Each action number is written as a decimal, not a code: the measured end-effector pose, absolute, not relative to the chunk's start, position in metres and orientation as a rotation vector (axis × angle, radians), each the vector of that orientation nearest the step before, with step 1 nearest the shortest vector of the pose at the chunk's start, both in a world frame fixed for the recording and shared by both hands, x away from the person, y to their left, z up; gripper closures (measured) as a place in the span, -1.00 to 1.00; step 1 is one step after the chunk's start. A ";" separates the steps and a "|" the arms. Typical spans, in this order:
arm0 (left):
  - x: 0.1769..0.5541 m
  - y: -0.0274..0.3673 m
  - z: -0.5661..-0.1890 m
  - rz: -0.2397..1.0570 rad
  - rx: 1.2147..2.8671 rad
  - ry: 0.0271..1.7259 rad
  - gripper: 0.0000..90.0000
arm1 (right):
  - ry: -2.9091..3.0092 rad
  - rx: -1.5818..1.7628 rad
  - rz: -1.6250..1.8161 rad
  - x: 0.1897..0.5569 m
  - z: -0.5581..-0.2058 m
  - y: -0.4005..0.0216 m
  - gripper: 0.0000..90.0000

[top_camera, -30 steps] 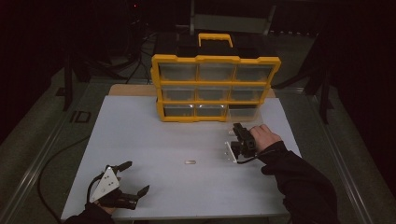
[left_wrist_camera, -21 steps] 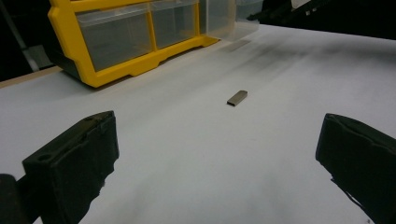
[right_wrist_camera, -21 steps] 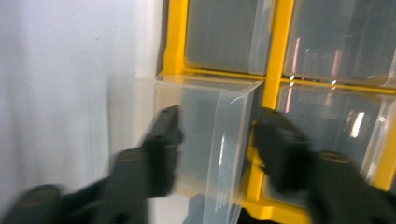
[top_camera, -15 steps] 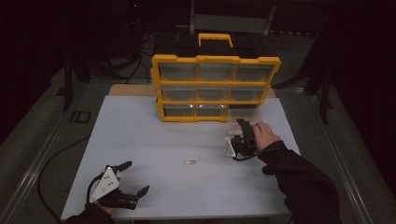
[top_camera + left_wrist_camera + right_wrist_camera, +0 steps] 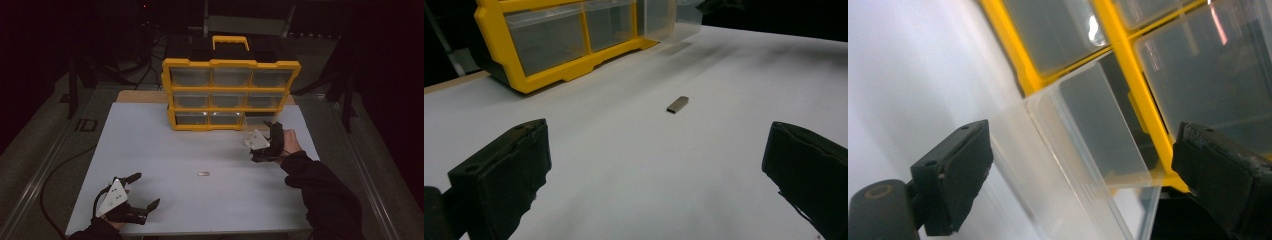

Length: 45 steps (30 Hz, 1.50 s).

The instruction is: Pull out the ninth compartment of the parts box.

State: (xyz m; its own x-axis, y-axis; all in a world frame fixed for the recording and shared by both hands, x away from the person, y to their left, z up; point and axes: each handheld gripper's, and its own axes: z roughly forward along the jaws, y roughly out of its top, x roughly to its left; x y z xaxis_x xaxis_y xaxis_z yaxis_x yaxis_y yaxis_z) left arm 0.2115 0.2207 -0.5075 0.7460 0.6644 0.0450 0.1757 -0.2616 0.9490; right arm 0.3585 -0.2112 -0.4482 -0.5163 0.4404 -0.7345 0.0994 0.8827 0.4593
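Observation:
A yellow organizer (image 5: 230, 95) with clear drawers stands at the back of the white table (image 5: 150, 150). Its bottom right drawer (image 5: 257, 120) is pulled out; it is clear and looks empty (image 5: 1088, 130). My right gripper (image 5: 264, 142) hovers just in front of that drawer. Its jaws have just been opening and now stand wide, their pads pressing on nothing (image 5: 1083, 170). A small flat metal piece (image 5: 203, 174) lies alone mid-table. My left gripper (image 5: 147, 189) rests open near the front left corner, facing the metal piece (image 5: 677, 104).
The organizer (image 5: 564, 45) has a black and yellow handle on top and blocks the table's back. A wooden strip edges the table behind it. Dark floor, cables and stand legs surround the table.
My right gripper has lifted and moved a little toward the organizer, and its jaws have spread apart. The left gripper and the metal piece have stayed put.

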 end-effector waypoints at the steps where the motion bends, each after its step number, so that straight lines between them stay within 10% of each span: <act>1: 0.212 0.221 -0.507 0.537 1.810 0.654 -1.00 | 2.097 0.428 0.489 0.359 -0.446 -0.212 -0.81; 45: 0.211 0.221 -0.507 0.535 1.806 0.651 -1.00 | 2.046 0.855 1.157 0.312 -0.449 -0.264 -0.83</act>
